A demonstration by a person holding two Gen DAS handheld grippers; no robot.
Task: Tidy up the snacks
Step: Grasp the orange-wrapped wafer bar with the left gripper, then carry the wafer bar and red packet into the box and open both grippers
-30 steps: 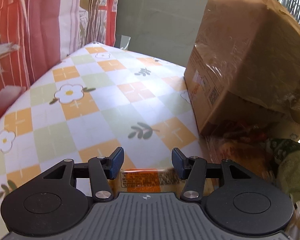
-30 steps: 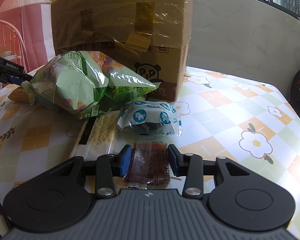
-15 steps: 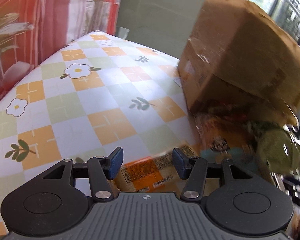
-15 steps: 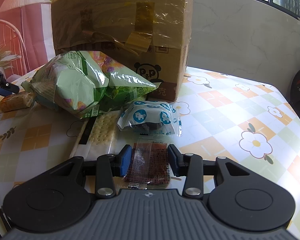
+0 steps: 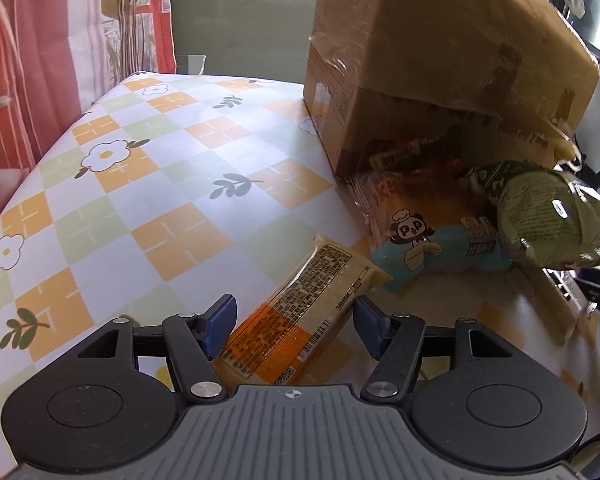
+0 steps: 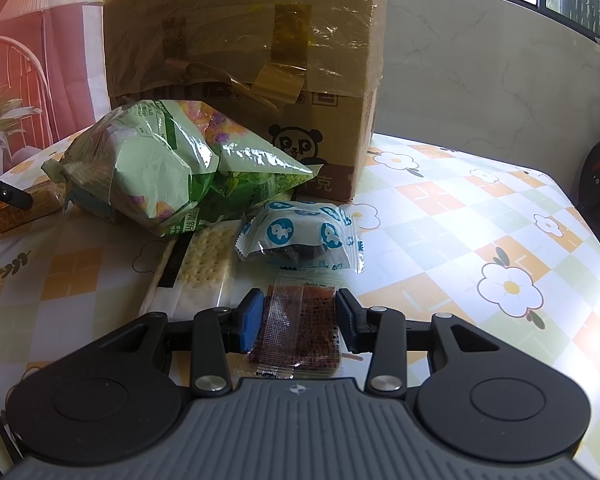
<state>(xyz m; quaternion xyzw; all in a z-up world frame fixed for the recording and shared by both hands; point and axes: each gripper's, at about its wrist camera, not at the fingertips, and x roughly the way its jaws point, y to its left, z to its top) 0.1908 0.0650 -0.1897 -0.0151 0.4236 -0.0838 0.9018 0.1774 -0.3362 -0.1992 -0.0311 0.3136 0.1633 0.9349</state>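
Table (image 5: 148,208) under checked floral cloth; pink curtain (image 5: 28,60), grey wall behind. Left gripper (image 5: 294,322) just opening, orange snack pack (image 5: 300,316) lying loose between jaws. Right gripper (image 6: 298,320) clamped on dark clear-wrapped snack (image 6: 300,326). Cardboard box (image 6: 244,60) near.

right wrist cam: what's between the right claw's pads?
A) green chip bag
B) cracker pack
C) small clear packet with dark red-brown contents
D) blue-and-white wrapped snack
C: the clear packet sits between the blue pads of the right claw; the green bag, blue-and-white snack and cracker pack lie farther out on the table.
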